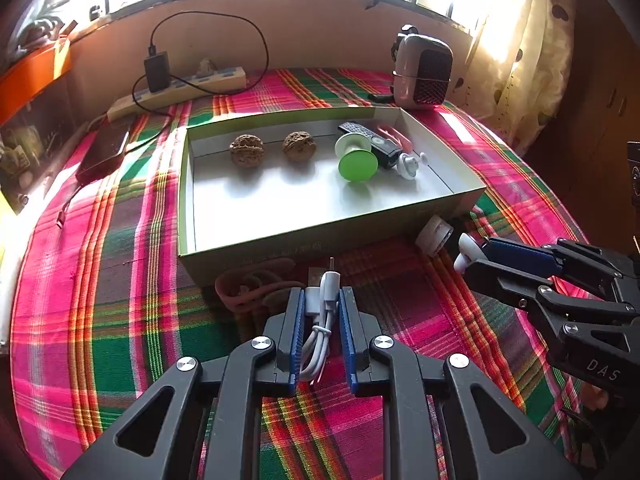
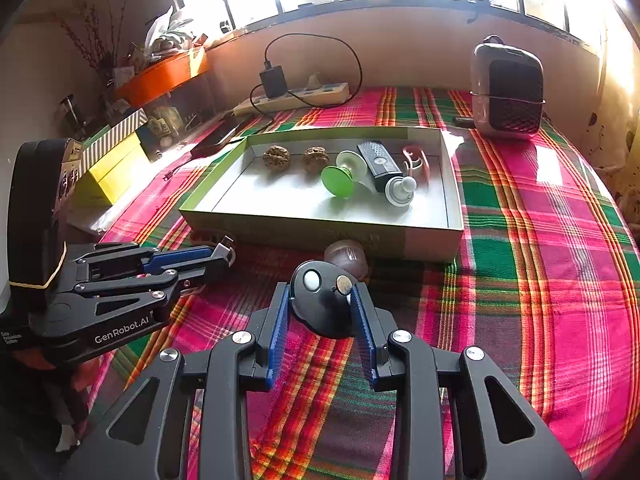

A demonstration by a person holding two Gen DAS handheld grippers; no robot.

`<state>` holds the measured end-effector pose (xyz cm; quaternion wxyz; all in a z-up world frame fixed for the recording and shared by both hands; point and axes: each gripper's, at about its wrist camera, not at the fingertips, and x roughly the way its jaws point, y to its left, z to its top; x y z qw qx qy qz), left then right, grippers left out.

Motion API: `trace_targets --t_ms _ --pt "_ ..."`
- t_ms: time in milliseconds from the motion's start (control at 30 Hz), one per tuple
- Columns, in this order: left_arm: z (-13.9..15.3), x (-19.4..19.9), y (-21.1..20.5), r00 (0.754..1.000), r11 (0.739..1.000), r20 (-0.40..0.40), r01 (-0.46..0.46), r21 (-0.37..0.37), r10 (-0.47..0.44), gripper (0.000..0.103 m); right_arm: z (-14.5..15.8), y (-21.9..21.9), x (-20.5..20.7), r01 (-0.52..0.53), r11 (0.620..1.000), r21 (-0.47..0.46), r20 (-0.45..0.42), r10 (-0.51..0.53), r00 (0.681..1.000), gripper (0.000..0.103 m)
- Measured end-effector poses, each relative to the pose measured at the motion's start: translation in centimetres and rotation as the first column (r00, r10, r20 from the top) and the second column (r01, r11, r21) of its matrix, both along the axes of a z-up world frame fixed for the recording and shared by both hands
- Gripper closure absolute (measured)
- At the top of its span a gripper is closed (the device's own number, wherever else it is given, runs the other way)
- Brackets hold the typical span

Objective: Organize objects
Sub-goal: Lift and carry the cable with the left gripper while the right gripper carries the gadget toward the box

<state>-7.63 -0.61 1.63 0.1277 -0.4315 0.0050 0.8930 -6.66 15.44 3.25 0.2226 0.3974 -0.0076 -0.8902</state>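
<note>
Left wrist view looks straight down on a bundled white USB cable (image 1: 322,320), pinched between the blue pads of the left gripper (image 1: 322,300), whose jaws are closed narrow on it just in front of the box's near wall. Over in the right wrist view, the right gripper (image 2: 320,300) has its jaws clamped on a black oval earbud case (image 2: 320,304) with a white bud showing on top; it too sits near the front of the box, just short of a small roll of clear tape (image 2: 347,258) lying against that wall.

Beyond both sits the shallow green-edged cardboard box (image 1: 256,244), open at the top. Inside it, lined up along the far side, are two walnuts (image 1: 247,150), a green and white spool (image 1: 354,160), a black remote-like device (image 1: 370,138), a small white knob-shaped piece (image 1: 409,165) and something pink (image 1: 396,136) at the far right corner. A reddish-brown rubber band or cord (image 1: 248,288) lies on the cloth by the box's front left corner, beside the left gripper.

Everything rests on a counter under a pink, green and orange plaid cloth (image 2: 540,280). Towards the window stand a power strip (image 1: 180,90) with a black charger plugged in, a dark phone (image 1: 102,152) to the left, and a small grey heater (image 2: 506,88) at the right.
</note>
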Motion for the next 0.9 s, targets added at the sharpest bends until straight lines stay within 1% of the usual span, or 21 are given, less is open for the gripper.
trace_targets --t_ms 233,467,700,900 --pt "1.5 0.0 -0.6 1.0 1.0 -0.027 -0.006 0.019 0.006 0.088 1.2 -0.8 -0.5 -0.019 1.0 0.007 -0.029 0.019 0.999 0.071" --pt "2.9 -1.1 -1.1 0.998 0.999 -0.054 -0.017 0.034 0.019 0.088 2.4 -1.6 -1.8 -0.035 0.999 0.012 -0.054 0.035 0.998 0.071" --pt "3.1 -3.3 -1.8 0.998 0.998 -0.048 -0.038 0.046 0.04 0.088 2.9 -2.9 -3.9 -0.051 0.998 0.032 -0.065 0.053 0.997 0.071" --pt "2.8 -5.6 -2.5 0.998 0.998 -0.039 -0.056 0.043 0.058 0.088 2.6 -4.0 -6.3 -0.069 0.997 0.027 -0.049 0.07 0.996 0.071"
